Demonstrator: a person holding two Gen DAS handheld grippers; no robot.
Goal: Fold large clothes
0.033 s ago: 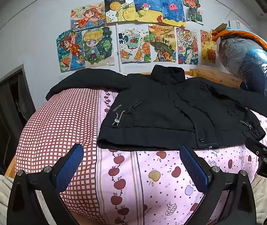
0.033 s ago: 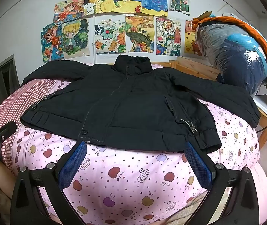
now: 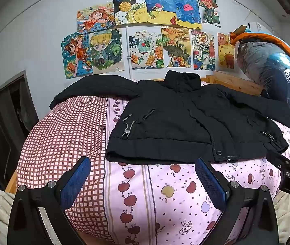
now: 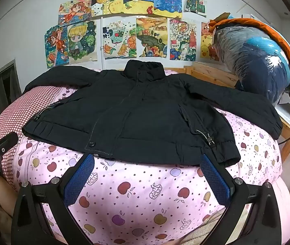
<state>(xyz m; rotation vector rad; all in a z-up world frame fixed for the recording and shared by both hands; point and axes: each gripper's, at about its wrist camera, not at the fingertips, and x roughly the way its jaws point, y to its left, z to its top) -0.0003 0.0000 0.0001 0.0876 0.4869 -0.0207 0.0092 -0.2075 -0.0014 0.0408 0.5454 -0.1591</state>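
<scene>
Lying flat on the bed (image 4: 145,194), the black jacket (image 4: 145,112) faces 2 released grippers: left gripper (image 3: 143,181), right gripper (image 4: 147,179).

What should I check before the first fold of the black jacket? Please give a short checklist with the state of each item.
1. Black jacket lies flat, front up, on the bed cover: ok.
2. Both sleeves spread out to the sides: ok.
3. Left claw open, nothing between its fingers: ok.
4. Right claw open and empty: ok.
5. Both claws short of the hem, not touching the fabric: ok.
6. Front fully closed up to the collar: cannot tell.
</scene>
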